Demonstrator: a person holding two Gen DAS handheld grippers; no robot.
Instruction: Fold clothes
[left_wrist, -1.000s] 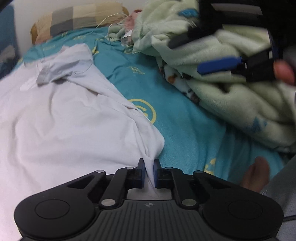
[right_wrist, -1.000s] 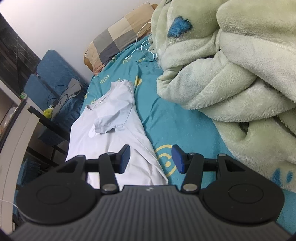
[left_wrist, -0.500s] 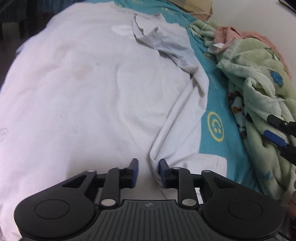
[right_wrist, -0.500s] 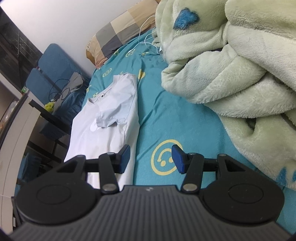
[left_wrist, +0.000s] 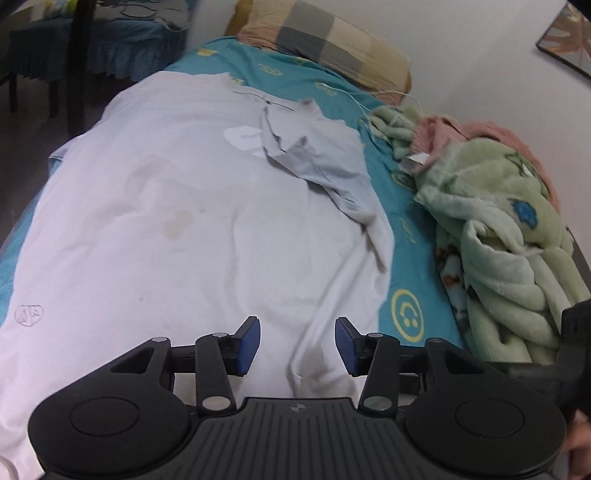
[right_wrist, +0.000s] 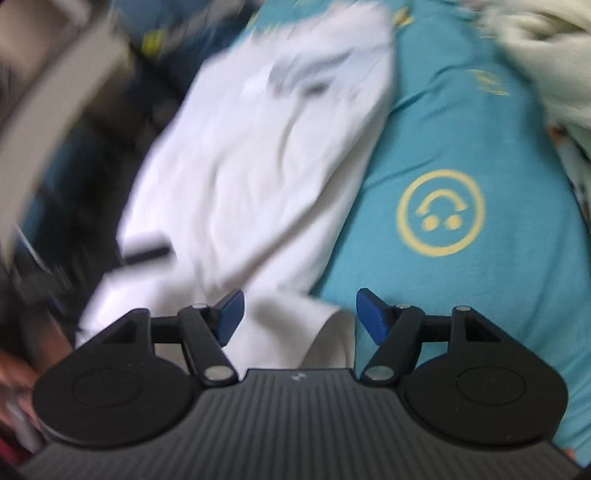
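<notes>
A white shirt (left_wrist: 192, 229) lies spread on the teal bedsheet (left_wrist: 413, 258), one pale sleeve (left_wrist: 321, 166) folded in over the chest. My left gripper (left_wrist: 297, 345) hovers over the shirt's near hem; its jaws are opening and the cloth lies below them, not pinched. In the blurred right wrist view the same shirt (right_wrist: 266, 147) runs up and left. My right gripper (right_wrist: 299, 319) hangs over the shirt's near corner by a yellow smiley print (right_wrist: 439, 212); its jaws are opening, with nothing pressed between the pads.
A heaped green fleece blanket (left_wrist: 506, 236) with a pink cloth (left_wrist: 476, 129) fills the bed's right side. A checked pillow (left_wrist: 325, 40) and a white cable (left_wrist: 373, 99) lie at the head. A dark table and blue chair cover (left_wrist: 92, 44) stand beyond the left edge.
My left gripper let go of the shirt hem it was pinching and its jaws spread. The right gripper swung down toward the shirt's near corner, and its jaws widened.
</notes>
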